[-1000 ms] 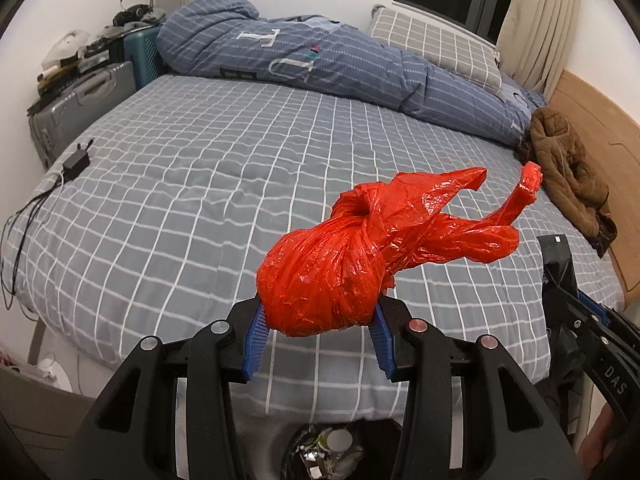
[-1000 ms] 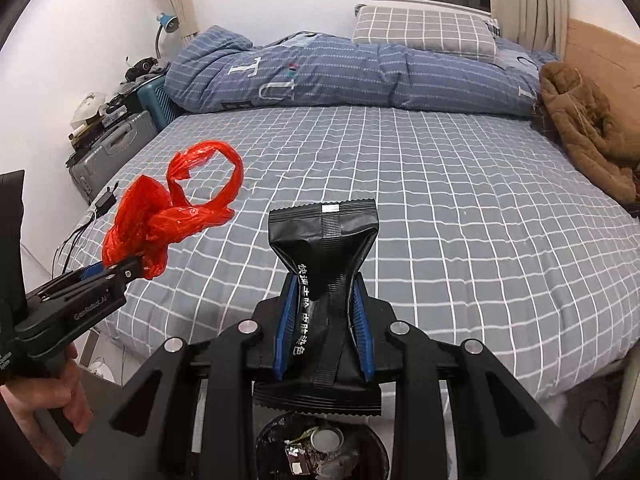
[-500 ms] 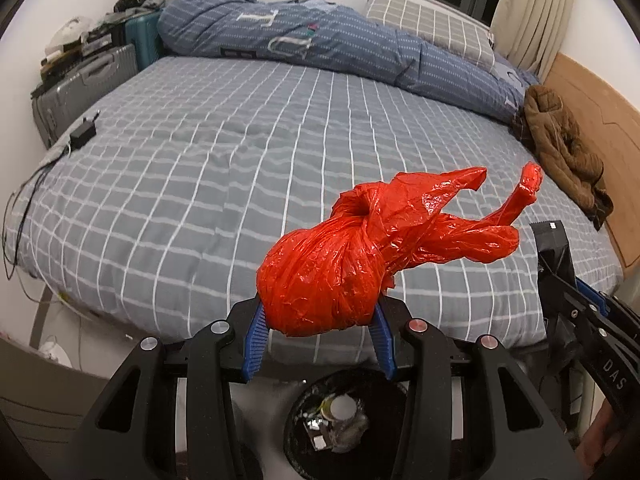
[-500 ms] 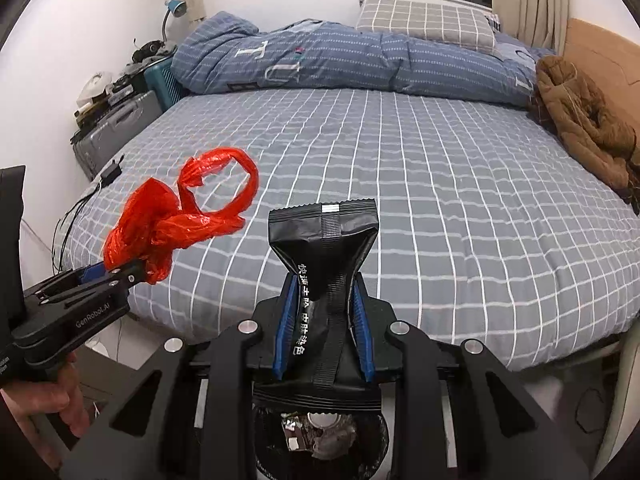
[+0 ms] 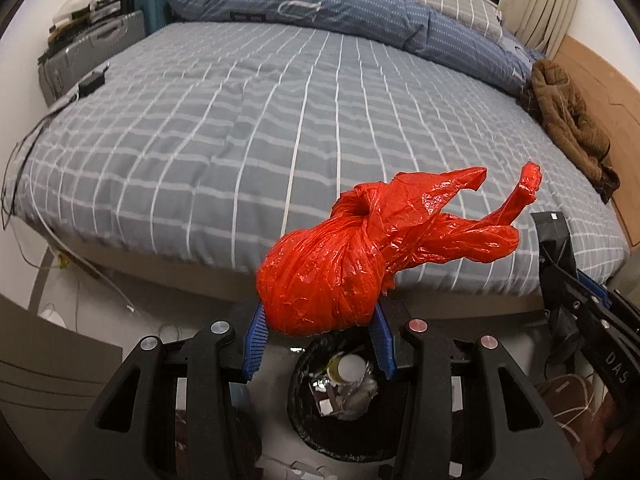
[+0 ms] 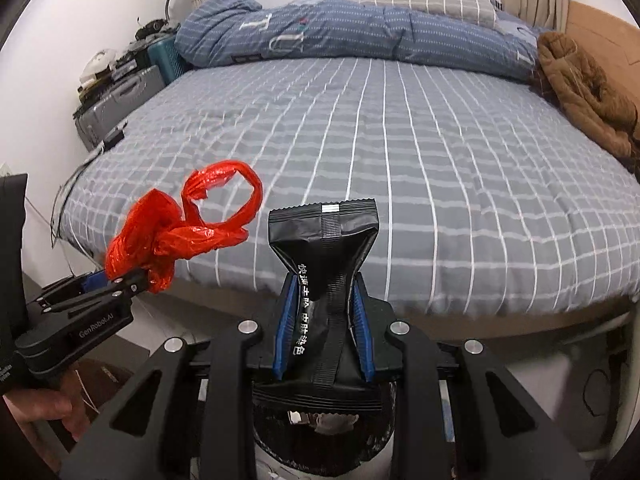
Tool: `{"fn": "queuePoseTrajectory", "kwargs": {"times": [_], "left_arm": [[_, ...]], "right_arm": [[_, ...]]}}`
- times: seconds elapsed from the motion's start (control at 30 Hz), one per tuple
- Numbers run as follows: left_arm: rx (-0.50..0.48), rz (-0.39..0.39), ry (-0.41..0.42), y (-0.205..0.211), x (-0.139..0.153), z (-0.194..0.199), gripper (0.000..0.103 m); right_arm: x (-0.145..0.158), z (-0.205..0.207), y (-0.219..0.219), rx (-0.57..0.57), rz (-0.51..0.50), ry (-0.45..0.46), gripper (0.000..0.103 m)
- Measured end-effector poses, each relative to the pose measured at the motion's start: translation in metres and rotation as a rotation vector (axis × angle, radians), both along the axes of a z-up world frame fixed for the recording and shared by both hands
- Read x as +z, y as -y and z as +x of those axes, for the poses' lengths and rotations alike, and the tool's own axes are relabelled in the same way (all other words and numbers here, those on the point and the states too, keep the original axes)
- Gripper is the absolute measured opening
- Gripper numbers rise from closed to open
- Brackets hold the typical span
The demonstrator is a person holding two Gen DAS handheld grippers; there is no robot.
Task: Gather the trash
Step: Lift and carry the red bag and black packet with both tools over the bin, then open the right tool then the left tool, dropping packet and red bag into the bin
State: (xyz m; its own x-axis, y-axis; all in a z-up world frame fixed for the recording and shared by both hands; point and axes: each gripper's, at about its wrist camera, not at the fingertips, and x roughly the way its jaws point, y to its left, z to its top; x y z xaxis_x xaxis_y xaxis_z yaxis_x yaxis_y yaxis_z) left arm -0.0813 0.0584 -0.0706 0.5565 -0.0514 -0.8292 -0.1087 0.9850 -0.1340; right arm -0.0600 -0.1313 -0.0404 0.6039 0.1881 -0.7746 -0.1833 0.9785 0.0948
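My left gripper (image 5: 320, 324) is shut on a knotted red plastic bag (image 5: 352, 264), whose loose handles point right. It hangs just above a black trash bin (image 5: 304, 420) on the floor that holds crumpled wrappers. My right gripper (image 6: 323, 312) is shut on a black snack packet (image 6: 324, 248) with white print, above the same bin (image 6: 384, 436). The right wrist view also shows the left gripper (image 6: 96, 284) with the red bag (image 6: 160, 236) at the left. The left wrist view shows the right gripper (image 5: 576, 300) at the right edge.
A bed with a grey checked sheet (image 5: 280, 120) fills the view past the bin. A blue duvet (image 5: 320, 4) and a pillow lie at its far side, a brown jacket (image 5: 568, 116) at the right. Suitcases (image 5: 92, 48) and cables stand at the left.
Both grippers have pulled back from the bed and tilted down with their loads. The bed's near edge and the trash bin below now show more fully.
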Motion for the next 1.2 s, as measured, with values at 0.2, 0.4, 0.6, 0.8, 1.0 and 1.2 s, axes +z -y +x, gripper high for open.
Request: {"fn": "queuePoseTrajectory", "kwargs": {"times": [0.2, 0.4, 0.6, 0.8, 1.0, 1.2], "left_arm": [[0.004, -0.003, -0.047, 0.003, -0.035, -0.015, 0.043], [0.007, -0.001, -0.110, 0.005, -0.078, -0.023, 0.043], [0.016, 0.003, -0.156, -0.003, -0.116, -0.025, 0.043], [0.047, 0.019, -0.187, -0.020, -0.132, -0.025, 0.043], [0.057, 0.017, -0.202, -0.021, -0.137, -0.026, 0.043], [0.032, 0.023, -0.205, -0.011, -0.139, -0.022, 0.043]], "right_arm": [[-0.039, -0.015, 0.002, 0.003, -0.012, -0.052, 0.026], [-0.076, -0.024, 0.004, 0.003, -0.021, -0.106, 0.026], [-0.109, -0.028, 0.000, 0.017, -0.037, -0.159, 0.026], [-0.134, -0.023, -0.012, 0.043, -0.052, -0.206, 0.031], [-0.147, -0.024, -0.020, 0.062, -0.060, -0.212, 0.041], [-0.150, -0.026, -0.011, 0.042, -0.059, -0.211, 0.065]]}}
